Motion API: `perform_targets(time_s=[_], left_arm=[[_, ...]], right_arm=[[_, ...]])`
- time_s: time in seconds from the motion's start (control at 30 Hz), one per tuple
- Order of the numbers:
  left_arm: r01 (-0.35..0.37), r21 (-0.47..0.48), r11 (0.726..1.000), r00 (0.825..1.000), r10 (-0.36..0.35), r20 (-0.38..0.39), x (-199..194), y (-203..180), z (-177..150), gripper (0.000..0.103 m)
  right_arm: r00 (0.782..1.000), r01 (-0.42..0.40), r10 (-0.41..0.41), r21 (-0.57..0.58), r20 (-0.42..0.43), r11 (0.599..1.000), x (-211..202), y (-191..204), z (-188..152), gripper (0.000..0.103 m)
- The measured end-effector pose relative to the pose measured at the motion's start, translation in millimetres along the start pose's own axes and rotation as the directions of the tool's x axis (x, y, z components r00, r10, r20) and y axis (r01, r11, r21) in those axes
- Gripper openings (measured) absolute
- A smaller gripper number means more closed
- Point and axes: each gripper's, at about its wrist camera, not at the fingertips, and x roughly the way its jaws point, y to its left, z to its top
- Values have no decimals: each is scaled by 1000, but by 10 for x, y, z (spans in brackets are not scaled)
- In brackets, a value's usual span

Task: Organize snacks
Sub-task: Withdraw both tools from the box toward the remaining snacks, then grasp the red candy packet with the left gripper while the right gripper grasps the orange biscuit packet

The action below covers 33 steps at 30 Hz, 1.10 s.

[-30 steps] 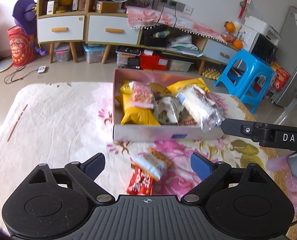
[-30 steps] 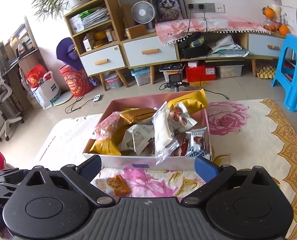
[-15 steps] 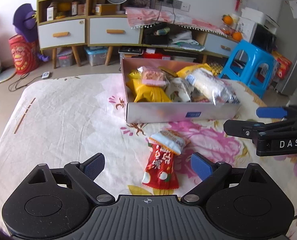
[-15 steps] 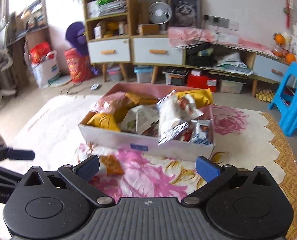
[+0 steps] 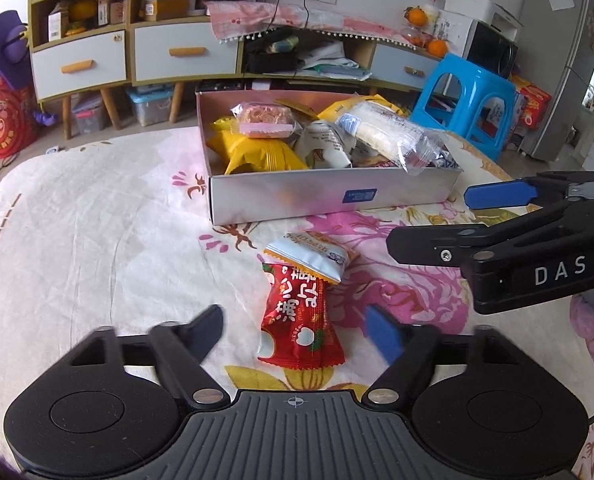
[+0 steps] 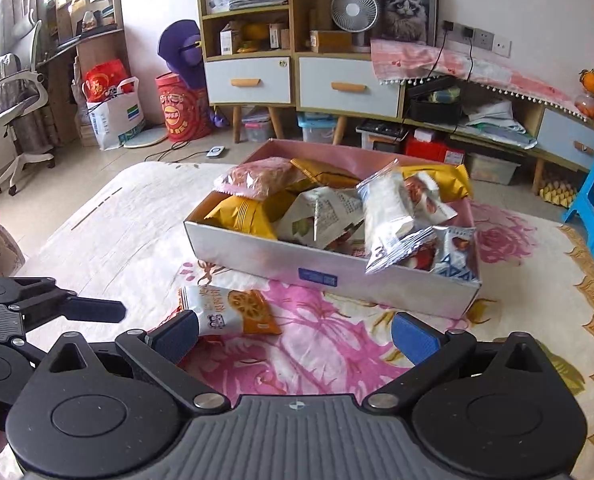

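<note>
The left gripper (image 5: 297, 330) has just been closing; the red snack packet (image 5: 299, 320) lies untouched between its jaws. The right gripper (image 6: 295, 336) is held wide. Only the right view shows the office chair (image 6: 15, 112).

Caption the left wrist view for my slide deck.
Left gripper jaws closing around a red snack packet before the box.

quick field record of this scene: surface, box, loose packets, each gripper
surface: floral cloth
box: open box, heaped with snack packets
loose packets: red packet in front of the box, white and orange packet overlapping its far end
left gripper: jaws just been closing, red packet between them, pads not pressing
right gripper: open, nothing held
</note>
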Motion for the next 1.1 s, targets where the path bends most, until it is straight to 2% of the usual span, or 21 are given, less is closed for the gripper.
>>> perform_targets(time_s=[0.07,0.1,0.53,0.8,0.87,1.1], left_arm=[[-6,-7,1000,1000,6,-16,22,21,2,43],[-5,-15,1000,1000,4,-25,29,41,3,39],[3,-67,998,1000,-4,-25,-190,284,-45,34],[-77,-70,995,996,74,-42,-314,468,-116,34],[-91,-77,993,995,88,-39,-340,534,-128,34],[-116,-104,988,993,112,-36,-372,710,-175,37]], right_arm=[[1000,0,0,0,-5,1000,20,15,-1,95],[1000,2,-2,-1,-6,1000,29,21,1,95],[999,-13,16,66,-42,998,160,101,59,95],[995,-37,47,120,-87,992,344,232,91,95],[993,-49,58,86,-100,995,405,283,88,95],[986,-85,61,-152,-153,985,567,414,-48,95]])
